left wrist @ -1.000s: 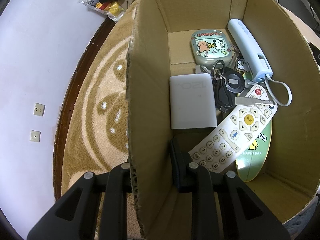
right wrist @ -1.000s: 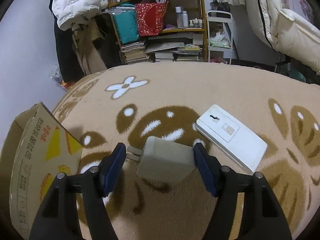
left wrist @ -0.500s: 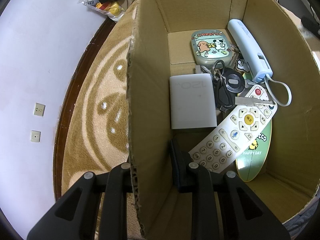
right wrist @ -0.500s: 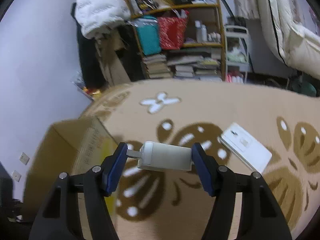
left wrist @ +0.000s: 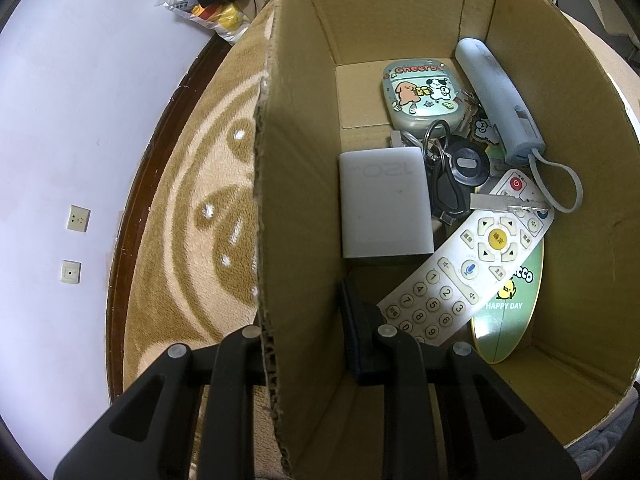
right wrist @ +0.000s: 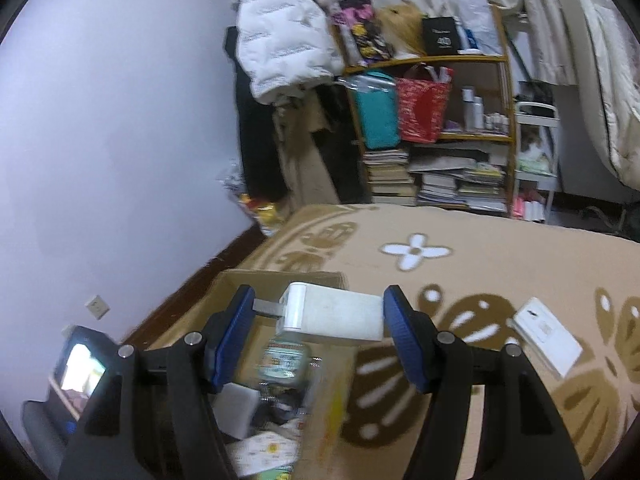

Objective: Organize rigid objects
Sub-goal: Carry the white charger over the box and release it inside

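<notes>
From the left wrist view, the left gripper (left wrist: 308, 332) is pinched nearly closed on the cardboard box (left wrist: 304, 128): one finger sits outside its near wall over the rug (left wrist: 192, 208), the other inside. That wall is thin corrugated board, light and a bit bendy, so the pinch serves to steady the box and would not do for lifting it. Inside the box, a white charger block (left wrist: 384, 204) lies flat against that wall, with a bunch of keys (left wrist: 452, 172) just beside it. A long remote control (left wrist: 472, 256) slants across a green disc (left wrist: 512, 304). At the far end sit a cartoon-printed case (left wrist: 420, 96) and a pale blue tube with a loop strap (left wrist: 500, 100). All look hard and rigid.

From the right wrist view, the right gripper (right wrist: 316, 316) stands about half open and clamped on a white power adapter (right wrist: 332, 316). One blue pad presses on the metal prongs sticking out of one end, the other on the opposite end. The adapter looks dense for its size, stiff and smooth-sided. Holding it by the prongs strikes me as a slippery, pivot-prone grip; the broad flat faces would be safer. It hangs above the open box, over the things already inside, so letting go there should drop it in. A flat white device (right wrist: 548, 336) lies on the rug well off to the right of the box.
</notes>
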### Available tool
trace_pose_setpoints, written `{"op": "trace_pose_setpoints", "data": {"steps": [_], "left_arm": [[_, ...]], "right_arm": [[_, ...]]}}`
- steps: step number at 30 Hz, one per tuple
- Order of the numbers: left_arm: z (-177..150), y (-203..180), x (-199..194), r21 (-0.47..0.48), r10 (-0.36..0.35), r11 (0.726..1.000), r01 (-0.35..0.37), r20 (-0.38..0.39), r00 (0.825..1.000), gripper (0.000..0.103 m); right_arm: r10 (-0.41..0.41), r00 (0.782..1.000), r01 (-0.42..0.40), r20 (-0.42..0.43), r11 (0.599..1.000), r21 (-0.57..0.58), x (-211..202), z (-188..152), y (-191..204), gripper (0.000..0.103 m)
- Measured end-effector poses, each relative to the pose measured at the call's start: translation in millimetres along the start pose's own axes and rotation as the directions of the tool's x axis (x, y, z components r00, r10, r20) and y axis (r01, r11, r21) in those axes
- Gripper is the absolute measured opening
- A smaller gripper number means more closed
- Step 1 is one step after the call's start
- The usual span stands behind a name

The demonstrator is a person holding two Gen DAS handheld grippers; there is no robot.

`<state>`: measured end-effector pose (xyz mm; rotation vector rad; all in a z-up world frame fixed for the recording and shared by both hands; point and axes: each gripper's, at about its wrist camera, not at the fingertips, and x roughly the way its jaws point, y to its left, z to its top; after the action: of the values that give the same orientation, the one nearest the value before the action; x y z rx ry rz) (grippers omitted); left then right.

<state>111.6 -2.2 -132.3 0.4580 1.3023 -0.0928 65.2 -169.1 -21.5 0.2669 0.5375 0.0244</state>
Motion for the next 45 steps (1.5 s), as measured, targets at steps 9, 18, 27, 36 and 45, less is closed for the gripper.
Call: {"op": "trace_pose_setpoints", "data": {"steps": [9,18,27,36,45], "left_arm": [[-0.6,-0.3,-0.2,-0.005,-0.006,1.000,0.006,-0.002,1.000,0.022],[-1.1,1.3,0.7,-0.005,-0.008,1.000,0.008,-0.002,1.000,0.022],[-0.7,1.4,1.6,0.004,0.001,1.000,-0.001,-0.001,1.000,0.022],[1.0,0.6,0.4,0.001,-0.002,1.000,0.002,-0.004,1.000,0.022],[2.5,2.8,0.7,0.000,-0.006,1.000,0.006,-0.006,1.000,0.022]], "right_arm": [[0.071,0.997,-0.071,-0.008,0.995,0.063,7.9,-14.5,10.9,0.070],[0.095,0.994,-0.090,-0.048,0.991,0.101,16.1,-22.6,5.1,0.070],[0.092,0.995,-0.085,-0.043,0.987,0.135,15.0,-22.9,-1.9,0.071],[-0.037,0.999,0.036,0.026,0.999,0.035,0.6,-10.5,-9.3,0.087],[-0.173,0.985,0.173,-0.009,0.984,0.050,4.9,-4.4,-51.0,0.103]]}}
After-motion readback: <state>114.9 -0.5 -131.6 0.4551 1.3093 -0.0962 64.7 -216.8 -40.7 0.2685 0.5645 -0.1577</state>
